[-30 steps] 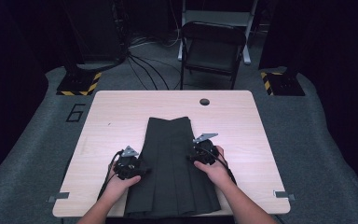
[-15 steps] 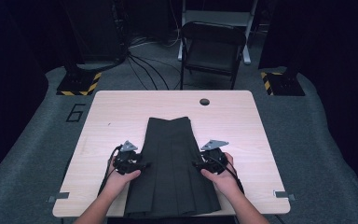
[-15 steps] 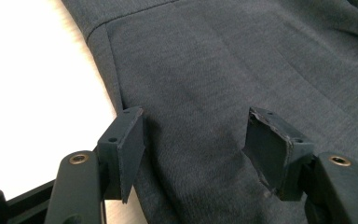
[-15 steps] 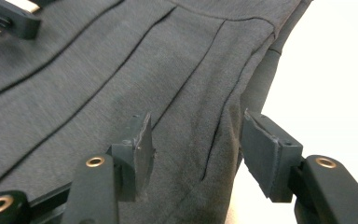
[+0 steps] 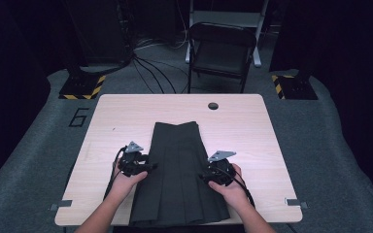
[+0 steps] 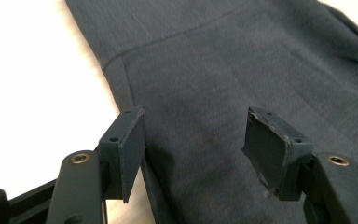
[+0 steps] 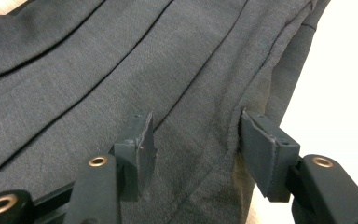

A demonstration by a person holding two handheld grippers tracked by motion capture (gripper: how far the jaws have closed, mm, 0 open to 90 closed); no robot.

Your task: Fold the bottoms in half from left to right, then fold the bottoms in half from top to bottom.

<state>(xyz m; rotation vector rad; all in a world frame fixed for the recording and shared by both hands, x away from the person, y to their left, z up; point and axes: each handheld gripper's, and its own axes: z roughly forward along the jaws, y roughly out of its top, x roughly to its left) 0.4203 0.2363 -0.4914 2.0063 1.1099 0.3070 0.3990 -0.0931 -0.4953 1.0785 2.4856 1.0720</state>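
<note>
A dark pleated skirt (image 5: 179,179) is laid flat on the table (image 5: 252,126). The left gripper (image 5: 148,166) and right gripper (image 5: 205,175) are held spread over its side edges, nothing pinched.

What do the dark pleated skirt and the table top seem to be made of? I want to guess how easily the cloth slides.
The skirt looks like a thin woven suiting cloth, dark grey and matte: a fine weave grain and crisp pressed pleats show in the right gripper view. The table looks like pale wood-grain laminate, smooth with a slight sheen; the pictures leave open whether it is real wood.
</note>
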